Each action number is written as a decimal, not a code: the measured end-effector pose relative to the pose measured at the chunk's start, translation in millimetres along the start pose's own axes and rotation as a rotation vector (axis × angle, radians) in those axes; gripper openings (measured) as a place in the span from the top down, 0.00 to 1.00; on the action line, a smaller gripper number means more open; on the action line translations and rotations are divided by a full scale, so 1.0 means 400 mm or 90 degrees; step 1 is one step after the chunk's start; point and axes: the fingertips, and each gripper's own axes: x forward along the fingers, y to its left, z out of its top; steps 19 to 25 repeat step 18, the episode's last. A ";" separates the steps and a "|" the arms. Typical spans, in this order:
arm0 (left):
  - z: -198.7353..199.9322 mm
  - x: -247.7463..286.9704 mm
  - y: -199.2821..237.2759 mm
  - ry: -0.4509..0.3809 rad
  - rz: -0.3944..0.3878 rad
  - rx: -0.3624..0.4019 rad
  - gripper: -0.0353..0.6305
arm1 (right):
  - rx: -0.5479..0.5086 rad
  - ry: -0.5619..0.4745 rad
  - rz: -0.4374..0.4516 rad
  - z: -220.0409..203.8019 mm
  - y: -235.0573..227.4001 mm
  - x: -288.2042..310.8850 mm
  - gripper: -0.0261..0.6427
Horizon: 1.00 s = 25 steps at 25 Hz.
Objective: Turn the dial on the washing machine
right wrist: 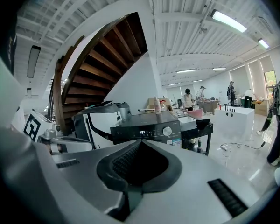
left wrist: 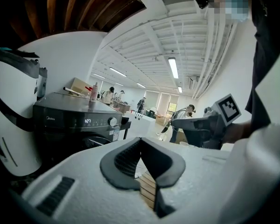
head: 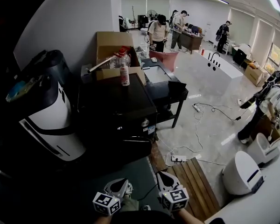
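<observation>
Two closed, empty tongs: left tongs (head: 118,185) and right tongs (head: 164,178) hover side by side before the washer (head: 114,106), well apart from its front dial (head: 145,123).

The washing machine (head: 116,108) stands mid-scene, its dial (head: 145,123) at the right end of the near front panel. A bottle (head: 124,76) stands on the far part of its top, with a cardboard box (head: 113,43) just behind. A tall appliance (head: 51,115) stands just left of the machine and a table (head: 170,92) stands right of it. Nearer on the right, a wooden pallet (head: 196,181) lies on the floor, with a power strip (head: 178,158) just beyond it.
</observation>
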 end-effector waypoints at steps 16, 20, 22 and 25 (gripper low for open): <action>0.008 0.015 -0.017 -0.011 -0.016 -0.006 0.93 | 0.018 0.004 -0.004 0.013 -0.010 -0.011 0.96; 0.011 0.018 -0.013 -0.010 -0.018 -0.007 0.93 | 0.016 0.008 -0.006 0.012 -0.011 -0.005 0.96; 0.011 0.018 -0.013 -0.010 -0.018 -0.007 0.93 | 0.016 0.008 -0.006 0.012 -0.011 -0.005 0.96; 0.011 0.018 -0.013 -0.010 -0.018 -0.007 0.93 | 0.016 0.008 -0.006 0.012 -0.011 -0.005 0.96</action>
